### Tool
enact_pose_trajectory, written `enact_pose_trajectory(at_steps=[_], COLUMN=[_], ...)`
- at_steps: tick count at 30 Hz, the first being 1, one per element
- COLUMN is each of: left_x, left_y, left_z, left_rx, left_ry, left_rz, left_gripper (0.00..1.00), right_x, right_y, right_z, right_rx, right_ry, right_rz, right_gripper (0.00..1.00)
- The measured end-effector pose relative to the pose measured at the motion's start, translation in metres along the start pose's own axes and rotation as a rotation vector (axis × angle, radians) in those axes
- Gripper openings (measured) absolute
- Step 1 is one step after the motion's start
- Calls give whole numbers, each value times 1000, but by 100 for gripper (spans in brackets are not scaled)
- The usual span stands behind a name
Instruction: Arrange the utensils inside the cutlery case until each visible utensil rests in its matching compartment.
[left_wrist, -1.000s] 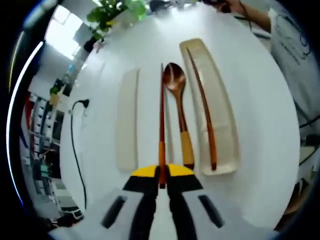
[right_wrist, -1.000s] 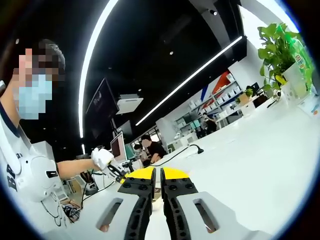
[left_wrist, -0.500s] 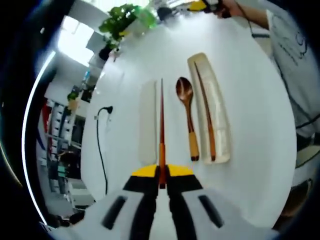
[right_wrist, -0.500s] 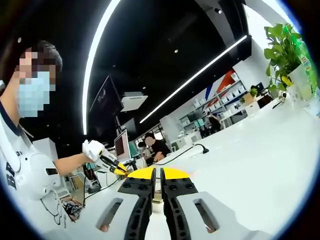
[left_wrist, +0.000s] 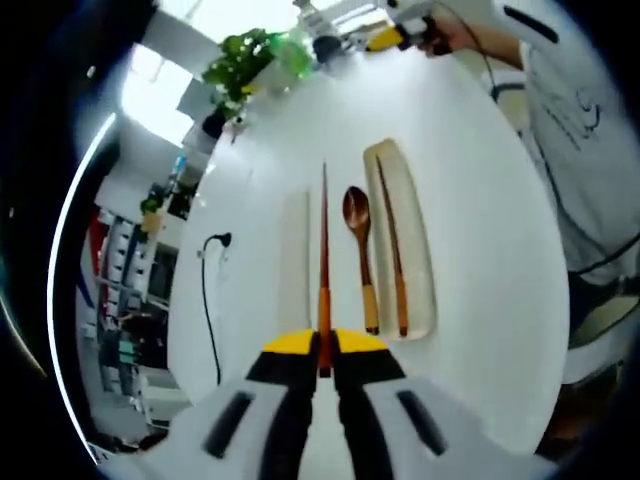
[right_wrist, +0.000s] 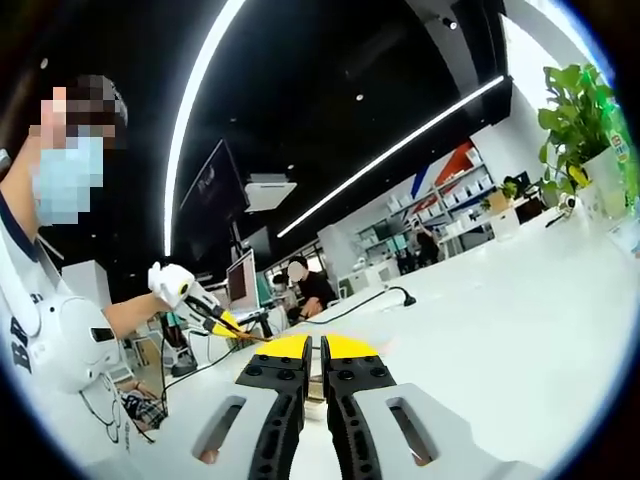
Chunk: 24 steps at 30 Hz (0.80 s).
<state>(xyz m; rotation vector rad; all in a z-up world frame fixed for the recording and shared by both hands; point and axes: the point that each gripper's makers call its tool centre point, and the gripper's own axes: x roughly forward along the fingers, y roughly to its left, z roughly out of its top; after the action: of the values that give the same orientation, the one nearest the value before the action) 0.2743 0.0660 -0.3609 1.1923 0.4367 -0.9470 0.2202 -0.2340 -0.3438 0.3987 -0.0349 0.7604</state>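
My left gripper (left_wrist: 323, 352) is shut on the orange-banded end of a red-brown chopstick (left_wrist: 323, 240), which points straight ahead above the white table (left_wrist: 480, 290). Below it a wooden spoon (left_wrist: 359, 252) lies on the table, between a flat cream lid (left_wrist: 293, 262) and the cream cutlery case (left_wrist: 418, 250). A second chopstick (left_wrist: 390, 250) lies inside the case. My right gripper (right_wrist: 315, 348) is shut with nothing seen in it and points across the table. The right gripper view has the left gripper (right_wrist: 222, 322) at the left, in a gloved hand.
A black cable (left_wrist: 205, 300) runs along the table's left side; its plug (right_wrist: 400, 295) lies on the tabletop. Potted plants (left_wrist: 250, 60) stand at the far edge. The person's body (left_wrist: 570, 150) is at the right. Another person (right_wrist: 305, 285) sits in the background.
The left gripper has lifted with the chopstick, so the case, spoon and lid look smaller and farther. In the right gripper view the gloved hand holding the left gripper has risen.
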Motion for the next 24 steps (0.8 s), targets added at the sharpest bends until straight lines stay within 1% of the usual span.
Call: enact_pose_trajectory(at_steps=[5,8,9,11,15,16,19,20,24], left_x=[-5,-5,-5,-5,-3,-3,-2,-1,3], left_y=[-16,-25,-31,-35,-46,-48,-53,-57,-60], left_z=[11,13,12,13,12,13,14,13,13], left_rx=[0,-3,-21,-1,-3,6,0,-7,-5], left_ry=[-28,-32,-27,-36,-33,-40,-47,-35,-30], left_rz=[-20,-34,-61,-54,-78,-78,-94,-114,-117], left_gripper=[4,4,4,4,4,4,4,4,4], right_x=[1,2,2,3,3,3,1,0,-1], right_y=[1,3,4,5,7,7,7,6,5], right_z=[-1,-2,-3,-3,-3,-3,-2,-2,-3], right_rx=[5,6,5,4,-6,-6,-6,-3,5], right_ry=[-2,-1,-1,-4,2,2,0,-2,-3], right_rz=[2,9,11,11,11,12,10,9,7], right_gripper=[3,3,3,3,3,3,3,3,3])
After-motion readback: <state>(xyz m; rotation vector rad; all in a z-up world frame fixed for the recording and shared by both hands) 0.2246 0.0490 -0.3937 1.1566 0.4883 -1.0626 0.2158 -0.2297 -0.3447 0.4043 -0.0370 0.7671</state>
